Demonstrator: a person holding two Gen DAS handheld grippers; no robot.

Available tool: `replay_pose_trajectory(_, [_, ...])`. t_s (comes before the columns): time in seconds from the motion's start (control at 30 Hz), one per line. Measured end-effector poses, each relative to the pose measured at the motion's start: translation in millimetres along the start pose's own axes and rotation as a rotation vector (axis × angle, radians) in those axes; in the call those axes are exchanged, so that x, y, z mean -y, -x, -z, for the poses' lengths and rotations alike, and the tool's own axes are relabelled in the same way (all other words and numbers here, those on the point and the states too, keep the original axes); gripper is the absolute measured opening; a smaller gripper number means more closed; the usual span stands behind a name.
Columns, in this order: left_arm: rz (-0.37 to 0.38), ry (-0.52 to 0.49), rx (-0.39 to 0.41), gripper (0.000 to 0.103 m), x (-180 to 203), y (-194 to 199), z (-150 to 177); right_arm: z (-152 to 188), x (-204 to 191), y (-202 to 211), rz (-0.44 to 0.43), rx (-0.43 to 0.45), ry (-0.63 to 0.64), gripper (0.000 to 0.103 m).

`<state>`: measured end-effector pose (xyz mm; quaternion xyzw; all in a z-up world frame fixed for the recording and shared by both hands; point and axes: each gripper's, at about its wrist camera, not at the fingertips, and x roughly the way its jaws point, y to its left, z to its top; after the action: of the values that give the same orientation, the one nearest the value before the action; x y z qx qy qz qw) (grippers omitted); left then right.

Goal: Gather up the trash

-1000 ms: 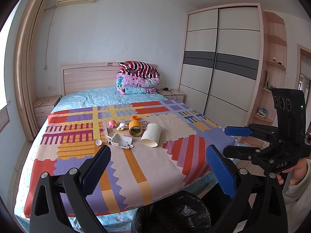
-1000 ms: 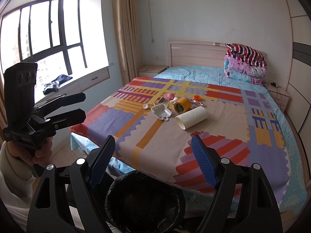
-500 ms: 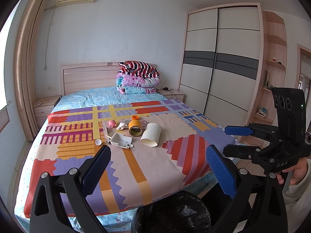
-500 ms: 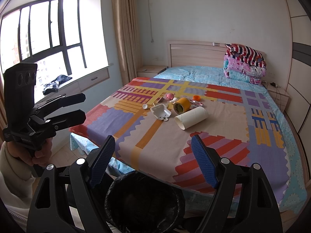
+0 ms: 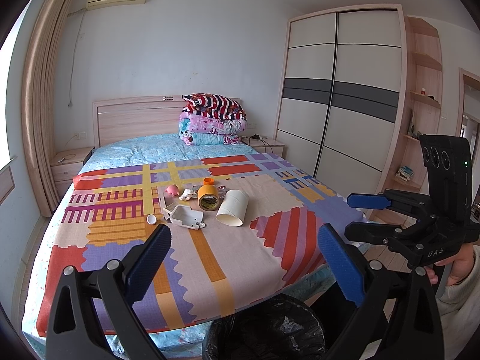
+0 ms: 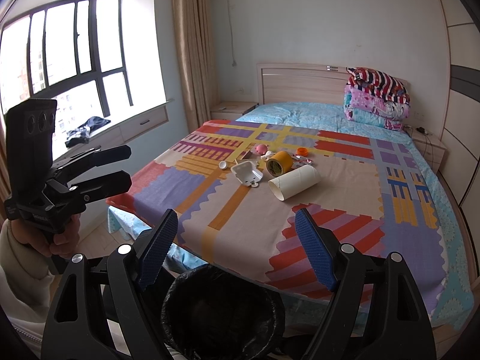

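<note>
Trash lies in a cluster mid-bed: a white cardboard tube point(image 5: 233, 207) point(image 6: 294, 183), a yellow tape roll point(image 5: 208, 198) point(image 6: 279, 163), a white foam box point(image 5: 186, 216) point(image 6: 247, 174), a small white cap point(image 5: 151, 219), an orange cap point(image 5: 209, 181), a pink toy point(image 5: 172, 190) and crumpled bits. A black-lined trash bin point(image 5: 264, 328) point(image 6: 223, 312) stands at the bed's foot, below both grippers. My left gripper point(image 5: 244, 265) is open and empty; it also shows at the left of the right wrist view point(image 6: 127, 166). My right gripper point(image 6: 235, 250) is open and empty, seen also in the left wrist view point(image 5: 349, 216).
The bed point(image 5: 270, 258) carries a colourful patterned cover. Folded quilts point(image 5: 213, 123) are stacked by the headboard. A wardrobe point(image 5: 339, 96) stands to the right, nightstands flank the bed, and a window bench point(image 6: 120, 129) runs along the left wall.
</note>
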<state>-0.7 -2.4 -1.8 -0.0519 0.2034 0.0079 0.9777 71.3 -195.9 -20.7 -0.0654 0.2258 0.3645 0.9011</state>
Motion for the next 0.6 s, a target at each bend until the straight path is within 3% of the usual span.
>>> replay_pose_trajectory(0.6, [-0.011, 0.011, -0.016, 0.095, -5, -7, 5, 0, 10, -3, 0.011, -0.010, -0.019, 0.080])
